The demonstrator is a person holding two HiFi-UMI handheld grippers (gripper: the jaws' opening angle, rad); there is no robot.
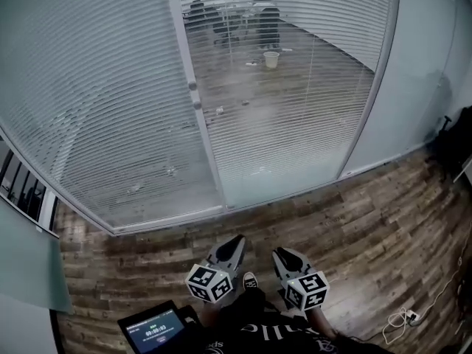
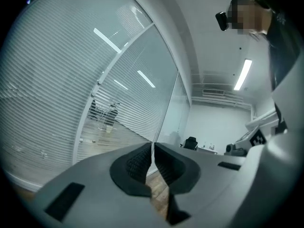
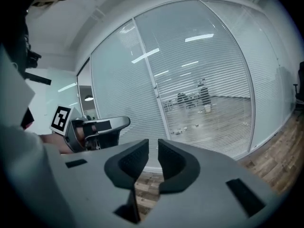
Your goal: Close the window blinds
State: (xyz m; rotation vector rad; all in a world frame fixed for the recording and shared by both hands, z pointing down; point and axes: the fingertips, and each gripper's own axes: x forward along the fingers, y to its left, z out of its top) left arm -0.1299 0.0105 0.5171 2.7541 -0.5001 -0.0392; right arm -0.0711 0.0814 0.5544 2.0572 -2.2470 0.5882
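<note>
A glass wall carries slatted blinds. The left pane's blinds (image 1: 96, 109) are turned shut and opaque. The middle pane's blinds (image 1: 295, 102) stand open, so a room shows through the slats. Two small knobs (image 1: 195, 94) sit on the post between the panes. Both grippers hang low near the person's body, well back from the glass. My left gripper (image 1: 234, 243) (image 2: 152, 158) is shut with nothing in it; the right gripper view also shows it (image 3: 124, 121). My right gripper (image 1: 280, 255) (image 3: 153, 151) has a narrow gap between its pads and is empty.
A wood-plank floor (image 1: 354, 220) runs up to the glass. A tablet with a timer (image 1: 155, 330) sits at the bottom left. A cable and socket strip (image 1: 404, 317) lie at the bottom right, and a dark object (image 1: 453, 142) stands by the right wall.
</note>
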